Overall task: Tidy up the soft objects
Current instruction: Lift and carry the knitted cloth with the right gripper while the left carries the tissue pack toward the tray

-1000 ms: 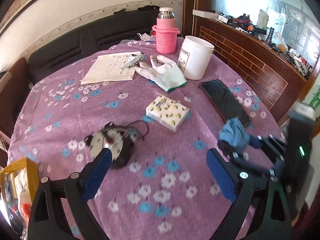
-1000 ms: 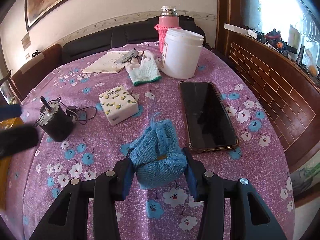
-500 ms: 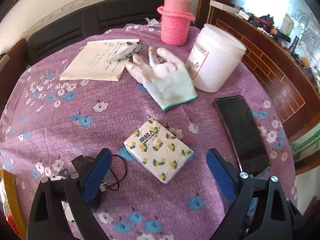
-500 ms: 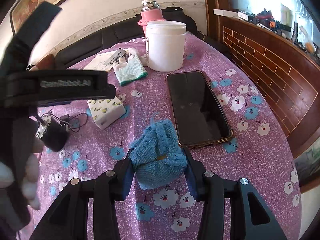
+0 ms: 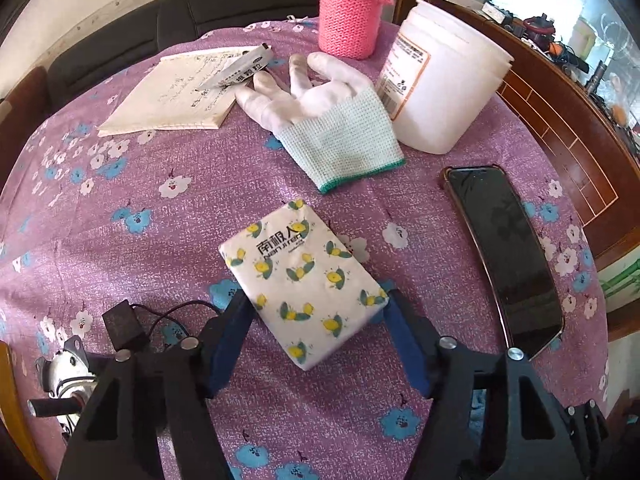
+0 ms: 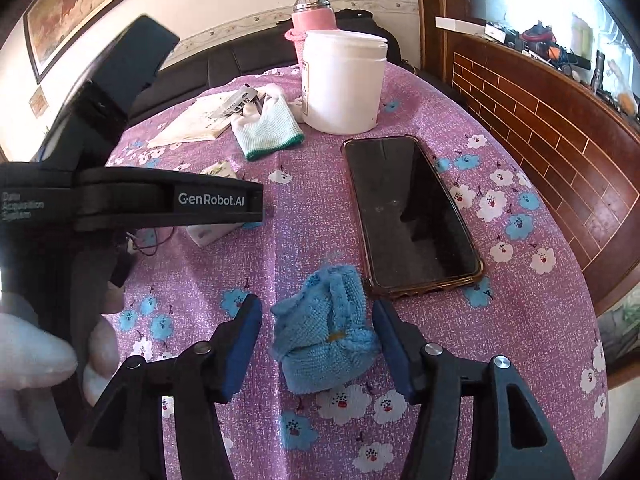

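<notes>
The white plastic tub stands at my one o'clock in the left view; its side faces me, so I cannot tell what is inside. The flask in the pink knitted sleeve sits at twelve, its top cut off by the frame.

My left gripper tilts steeply down over the flowered purple tablecloth. Its jaws are closing around the tissue pack, a soft white packet printed with lemons; the blue pads look to be touching its corners, though I cannot tell how firmly.

My right gripper also points down, jaws opening. The blue knitted cloth, crumpled and fuzzy, lies on the table between the pads with a gap on each side. The glossy black phone lies just beyond it at one o'clock. A white work glove with a green-edged cuff lies flat beside the tub.
</notes>
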`<state>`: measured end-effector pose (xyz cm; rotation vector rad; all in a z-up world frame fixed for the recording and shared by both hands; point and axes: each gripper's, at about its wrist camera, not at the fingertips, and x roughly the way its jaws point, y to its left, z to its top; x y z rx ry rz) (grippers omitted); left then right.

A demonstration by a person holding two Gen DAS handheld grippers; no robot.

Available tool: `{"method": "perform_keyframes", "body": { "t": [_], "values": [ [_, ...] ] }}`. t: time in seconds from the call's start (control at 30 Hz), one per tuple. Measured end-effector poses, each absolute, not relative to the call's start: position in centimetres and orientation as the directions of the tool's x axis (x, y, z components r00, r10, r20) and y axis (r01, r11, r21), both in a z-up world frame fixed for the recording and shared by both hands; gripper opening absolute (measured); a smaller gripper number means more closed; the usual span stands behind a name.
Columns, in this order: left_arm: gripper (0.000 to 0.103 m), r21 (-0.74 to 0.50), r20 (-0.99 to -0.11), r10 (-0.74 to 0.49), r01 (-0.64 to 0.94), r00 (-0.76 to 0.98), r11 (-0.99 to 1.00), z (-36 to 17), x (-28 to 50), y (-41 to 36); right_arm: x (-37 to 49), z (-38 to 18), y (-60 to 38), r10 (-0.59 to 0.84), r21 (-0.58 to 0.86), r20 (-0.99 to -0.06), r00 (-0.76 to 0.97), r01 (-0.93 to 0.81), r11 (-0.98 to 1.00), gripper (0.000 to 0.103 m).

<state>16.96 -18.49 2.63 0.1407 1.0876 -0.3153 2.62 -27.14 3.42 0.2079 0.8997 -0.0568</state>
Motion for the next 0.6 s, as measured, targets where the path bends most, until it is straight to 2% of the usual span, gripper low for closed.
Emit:
{"method": "perform_keyframes", "body": {
  "t": [0.07, 0.1, 0.17, 0.6],
  "values": [
    [0.064, -0.057, -0.882, -0.198, 0.32, 0.427, 0.946, 2.8, 16.4, -18.2, 2.6, 3.3, -27.1, 0.022, 0.139, -0.784, 0.621, 0.14, 0.98, 0.058],
    [0.064, -0.065, -0.881, -0.204, 0.319, 0.426, 0.946, 2.9, 16.2, -18.1, 2.6, 3.3, -27.1, 0.011, 0.132, -0.783, 0.621, 0.148, 0.98, 0.051],
    [0.064, -0.08, -0.876, -0.218, 0.316, 0.429, 0.945, 3.2, 15.8, -17.8, 2.4, 3.4, -27.3, -0.001, 0.128, -0.78, 0.626, 0.161, 0.979, 0.049],
    [0.064, -0.178, -0.816, -0.321, 0.319, 0.482, 0.931, 6.8, 11.0, -13.5, 1.8, 4.7, -27.4, -0.061, 0.093, -0.72, 0.691, 0.184, 0.978, 0.047]
  ]
}}
